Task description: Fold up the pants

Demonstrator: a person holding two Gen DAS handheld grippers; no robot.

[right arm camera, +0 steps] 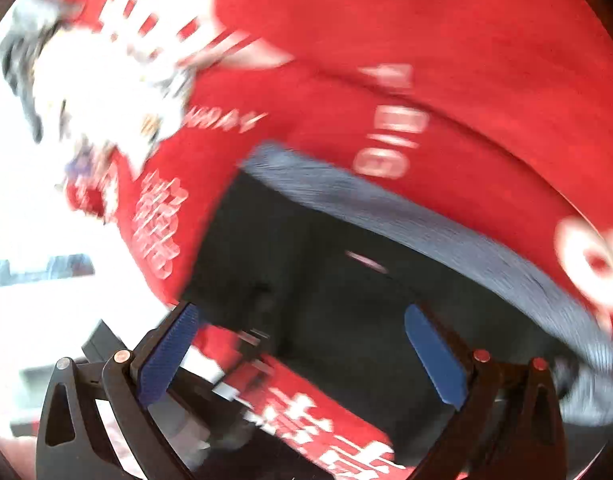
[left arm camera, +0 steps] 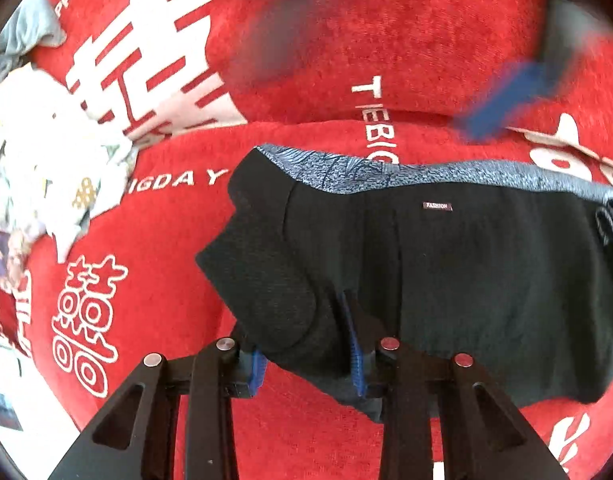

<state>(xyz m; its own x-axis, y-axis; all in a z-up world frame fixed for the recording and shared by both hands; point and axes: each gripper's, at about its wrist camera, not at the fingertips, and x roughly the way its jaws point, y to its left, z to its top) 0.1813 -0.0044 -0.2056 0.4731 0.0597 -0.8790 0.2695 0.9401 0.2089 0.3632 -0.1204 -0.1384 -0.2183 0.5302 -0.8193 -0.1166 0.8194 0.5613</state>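
Note:
Black pants (left arm camera: pixel 446 272) with a blue-grey patterned waistband (left arm camera: pixel 426 172) and a small "FASHION" label lie folded on the red blanket (left arm camera: pixel 386 48). My left gripper (left arm camera: pixel 306 344) is at the pants' near edge with its blue pads on either side of a black fold; the jaws look partly closed on it. My right gripper shows blurred at the upper right of the left wrist view (left arm camera: pixel 506 100). In the blurred right wrist view the right gripper (right arm camera: pixel 302 352) is wide open and empty above the pants (right arm camera: pixel 346 280).
A pile of white and grey clothes (left arm camera: pixel 46 152) lies on the left of the red blanket with its white lettering. It also shows in the right wrist view (right arm camera: pixel 106 92). A bright pale floor area (right arm camera: pixel 46 280) lies beyond the blanket's left edge.

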